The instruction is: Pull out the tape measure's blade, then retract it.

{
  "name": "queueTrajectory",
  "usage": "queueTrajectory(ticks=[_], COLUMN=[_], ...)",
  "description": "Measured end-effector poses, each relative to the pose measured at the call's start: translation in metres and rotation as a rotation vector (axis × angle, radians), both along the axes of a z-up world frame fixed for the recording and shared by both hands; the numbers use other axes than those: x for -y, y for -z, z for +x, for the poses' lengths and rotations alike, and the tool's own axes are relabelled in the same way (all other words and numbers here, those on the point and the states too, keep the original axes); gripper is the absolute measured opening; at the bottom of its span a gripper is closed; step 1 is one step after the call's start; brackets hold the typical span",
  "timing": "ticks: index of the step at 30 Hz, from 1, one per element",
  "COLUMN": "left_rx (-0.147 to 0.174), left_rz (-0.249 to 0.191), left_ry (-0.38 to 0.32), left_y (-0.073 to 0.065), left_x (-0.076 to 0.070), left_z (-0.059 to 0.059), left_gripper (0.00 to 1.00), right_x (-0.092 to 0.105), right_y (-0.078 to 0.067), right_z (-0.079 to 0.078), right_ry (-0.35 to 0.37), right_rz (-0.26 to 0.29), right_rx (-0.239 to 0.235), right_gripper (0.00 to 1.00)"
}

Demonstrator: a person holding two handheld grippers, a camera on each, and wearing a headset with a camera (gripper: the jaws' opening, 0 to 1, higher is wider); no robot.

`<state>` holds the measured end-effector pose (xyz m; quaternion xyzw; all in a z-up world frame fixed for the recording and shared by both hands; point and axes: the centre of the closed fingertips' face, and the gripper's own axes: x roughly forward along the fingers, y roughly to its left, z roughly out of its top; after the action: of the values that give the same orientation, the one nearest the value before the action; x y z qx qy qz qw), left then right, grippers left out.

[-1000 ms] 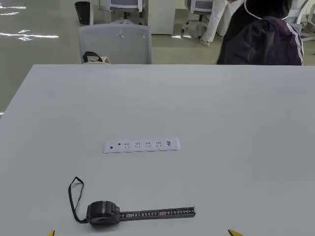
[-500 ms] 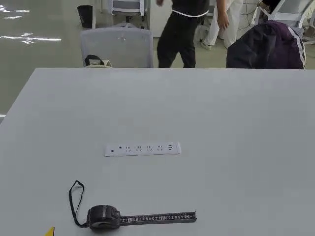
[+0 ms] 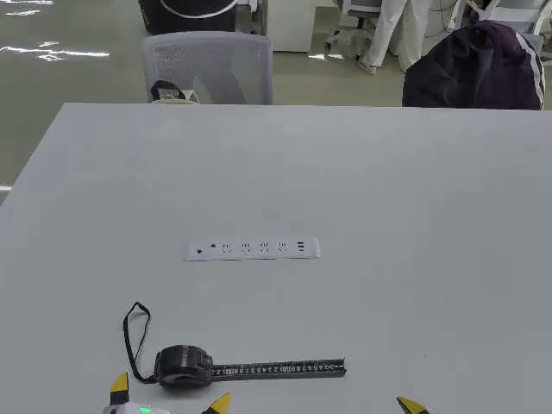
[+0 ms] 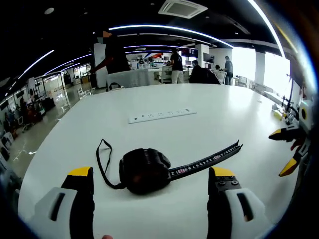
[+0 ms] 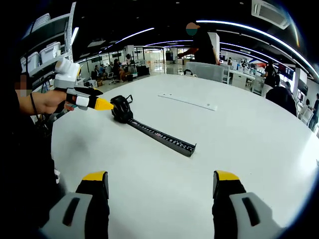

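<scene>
A black tape measure (image 3: 183, 366) lies on the white table (image 3: 388, 198) near its front edge, its wrist strap (image 3: 134, 332) looped to the left. Its dark blade (image 3: 280, 369) sticks out flat to the right, a short length. My left gripper (image 3: 168, 398) is open just in front of the case (image 4: 144, 170), jaws wide on either side and not touching it. My right gripper (image 5: 162, 186) is open too, nothing between its fingers, and stands a little short of the blade's tip (image 5: 189, 148); one yellow fingertip (image 3: 412, 405) of it shows at the bottom edge.
A white power strip (image 3: 253, 249) lies flat at the table's middle. Behind the far edge stand a grey mesh chair (image 3: 207, 67) and a chair draped with a dark purple jacket (image 3: 479, 69). People walk in the aisle beyond.
My left gripper's yellow tips have come up into the head view in front of the tape measure. The tape measure and blade lie as before; the view shifted and people behind moved.
</scene>
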<state>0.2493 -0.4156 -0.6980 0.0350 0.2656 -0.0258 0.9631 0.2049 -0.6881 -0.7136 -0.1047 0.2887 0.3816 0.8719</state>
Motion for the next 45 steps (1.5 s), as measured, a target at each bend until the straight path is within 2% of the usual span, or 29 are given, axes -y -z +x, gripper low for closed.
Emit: queueTrajectory(ticks=[7,11,13,15,17,19,25,27,34,37,41,45], left_rx=[-0.020,-0.037,-0.036,-0.043,-0.031,-0.033,-0.033,-0.024,-0.034,-0.026,-0.020,-0.027], left_rz=[-0.015,-0.016,-0.027,-0.029,-0.031,-0.030,-0.031,-0.038,-0.059,-0.061,-0.061,-0.062], left_ry=[-0.036,-0.050,-0.062,-0.078,-0.093,-0.098,-0.131,-0.147,-0.161,-0.163,-0.167,-0.172], left_y=[0.017,0.026,0.025,0.030,0.033,0.039,0.041,0.046,0.049,0.049,0.051,0.051], left_x=[-0.003,-0.003,-0.002,-0.004,-0.008,-0.010,-0.017,-0.021,-0.019,-0.018,-0.020,-0.019], left_z=[0.010,0.014,0.013,0.016,0.017,0.020,0.024,0.026,0.029,0.031,0.034,0.034], left_gripper=[0.89,0.87,0.84,0.84,0.83,0.82,0.81,0.81,0.77,0.76,0.74,0.72], right_x=[0.001,-0.001,-0.002,-0.002,-0.004,-0.004,-0.001,-0.001,-0.002,-0.003,-0.004,-0.004], right_y=[0.008,0.008,0.009,0.010,0.012,0.015,0.020,0.023,0.032,0.033,0.034,0.041], right_z=[0.006,0.011,0.012,0.014,0.015,0.017,0.029,0.034,0.049,0.058,0.068,0.077], right_ry=[-0.038,-0.075,-0.097,-0.119,-0.149,-0.174,-0.211,-0.229,-0.312,-0.332,-0.371,-0.414], right_rz=[-0.007,0.002,-0.002,-0.004,0.000,-0.008,-0.025,-0.031,-0.057,-0.057,-0.069,-0.085], right_rx=[-0.015,0.005,0.013,0.021,0.026,0.027,0.027,0.028,0.047,0.043,0.052,0.040], right_gripper=[0.83,0.81,0.81,0.79,0.76,0.74,0.71,0.69,0.56,0.51,0.47,0.44])
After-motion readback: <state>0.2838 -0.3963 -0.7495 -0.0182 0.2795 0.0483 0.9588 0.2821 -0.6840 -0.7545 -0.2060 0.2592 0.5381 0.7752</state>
